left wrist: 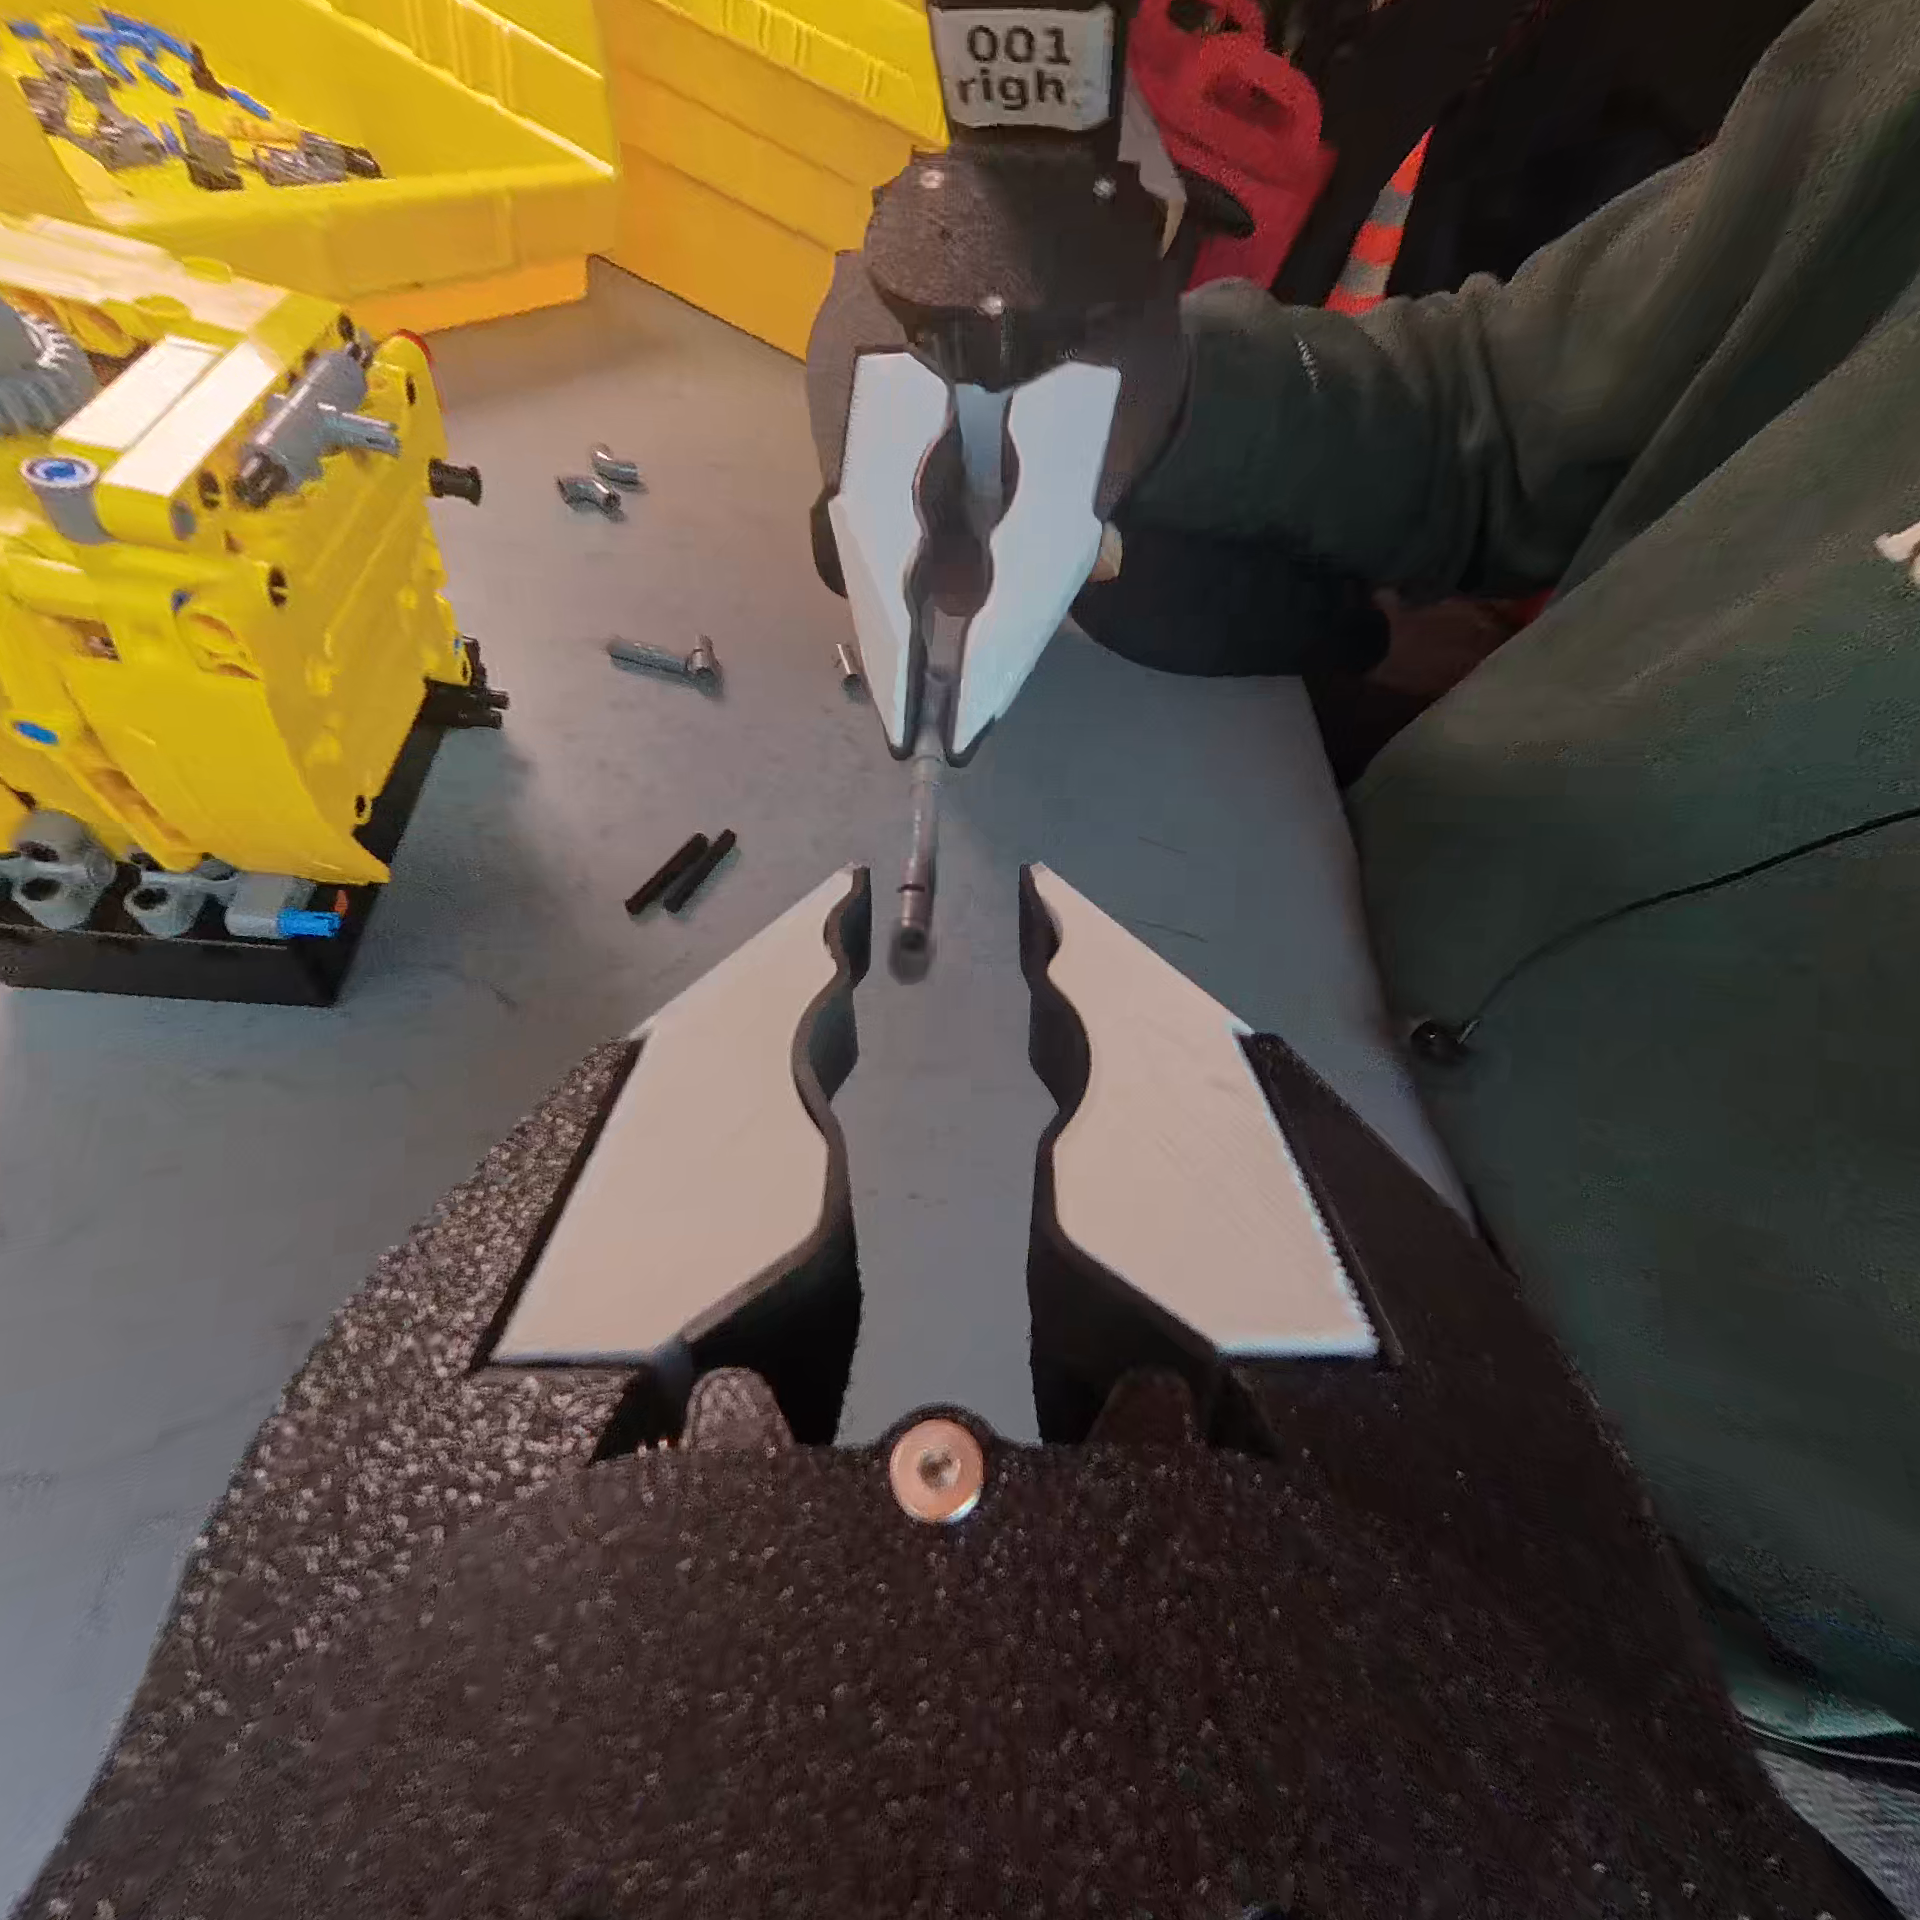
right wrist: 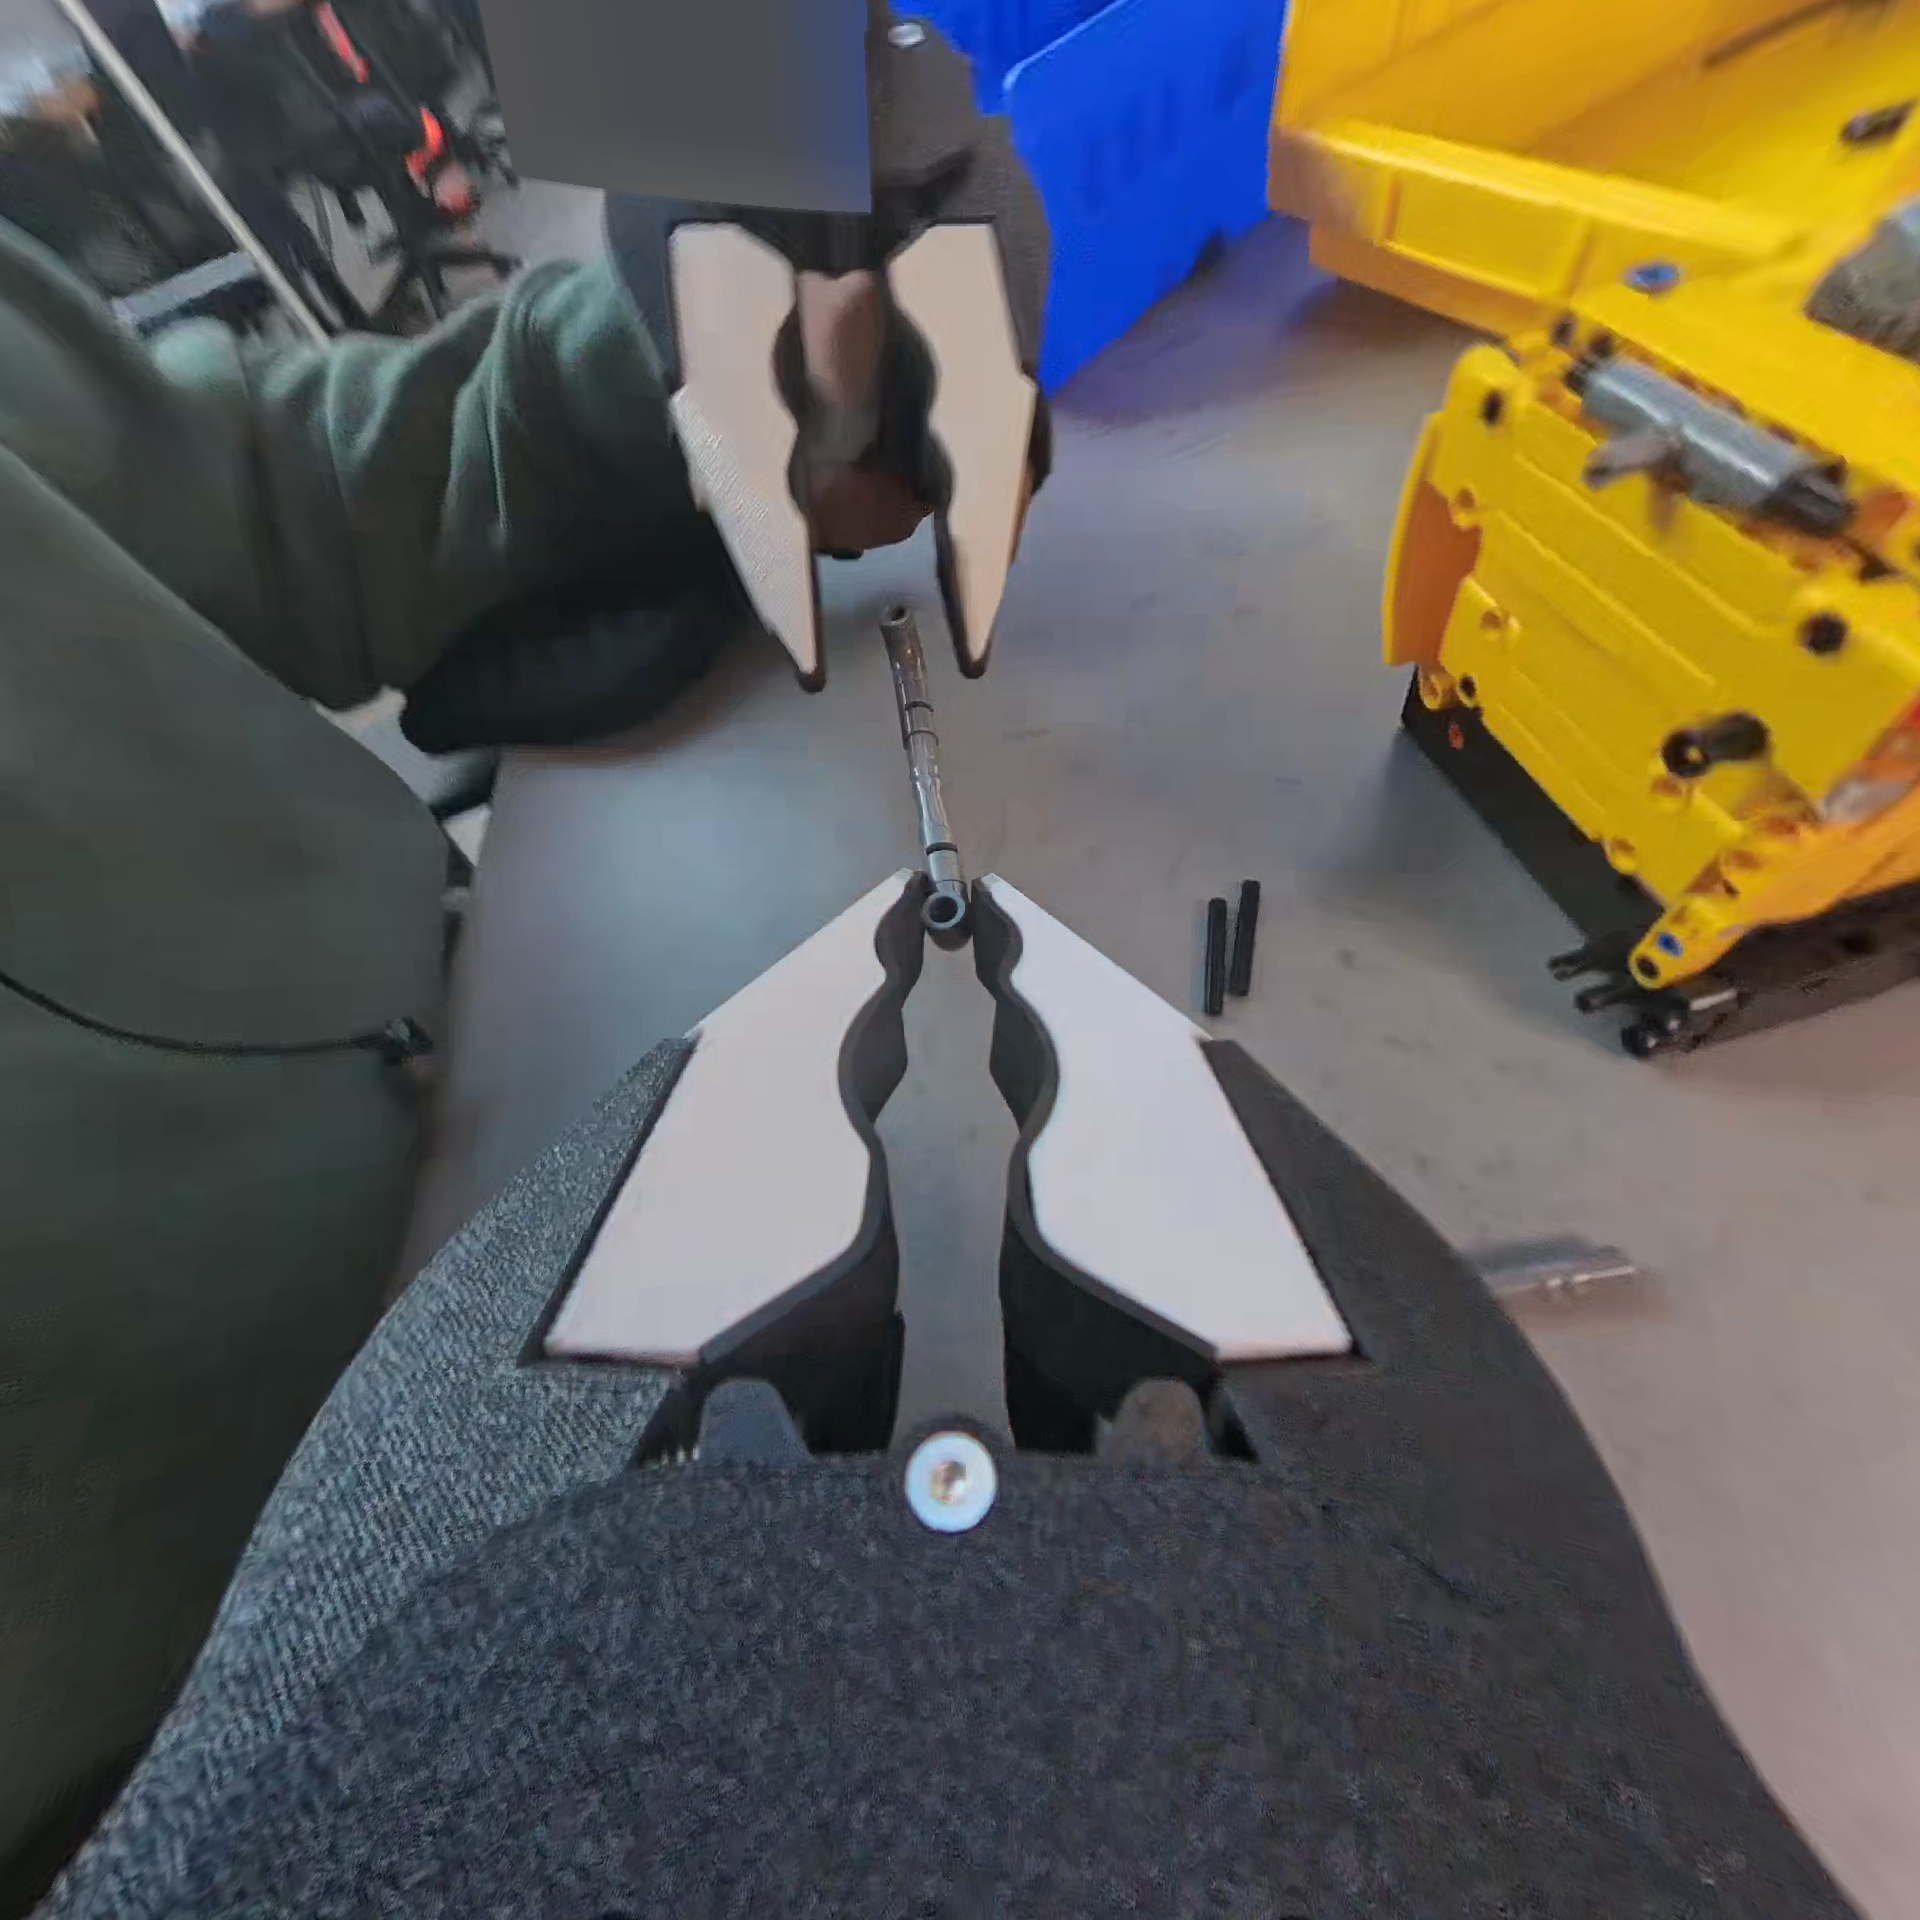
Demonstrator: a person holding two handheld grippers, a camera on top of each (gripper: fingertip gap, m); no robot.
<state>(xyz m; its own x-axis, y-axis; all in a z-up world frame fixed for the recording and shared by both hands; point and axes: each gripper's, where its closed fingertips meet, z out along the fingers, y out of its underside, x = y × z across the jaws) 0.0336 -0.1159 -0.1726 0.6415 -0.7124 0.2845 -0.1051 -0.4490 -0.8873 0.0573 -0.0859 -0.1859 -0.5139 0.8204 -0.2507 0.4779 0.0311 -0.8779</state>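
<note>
Gripping: right gripper (right wrist: 948,902) has its fingers closed on one end of a thin dark grey axle rod (right wrist: 920,748), pinched at the very tips.
Rod position: held above the grey bench (right wrist: 1195,644), its free end pointing into the gap of the other gripper.
Left gripper (left wrist: 943,883): fingers parted wide, nothing held; rod tip sits between the fingertips without touching either, as far as the left wrist view shows.
Facing: the two grippers point at each other, tips near, rod spanning between them.
Left-view surroundings: yellow brick-built vehicle model (left wrist: 208,623) on a black base; loose grey connector pieces (left wrist: 665,657) and two black pins (left wrist: 681,873) on the bench; yellow parts bin (left wrist: 343,156) behind.
Right-view surroundings: blue bin (right wrist: 1132,156) at the rear; a pale grey part (right wrist: 1553,1270) lying on the bench, blurred.
Person: green sleeve (left wrist: 1455,395) behind the right gripper.
</note>
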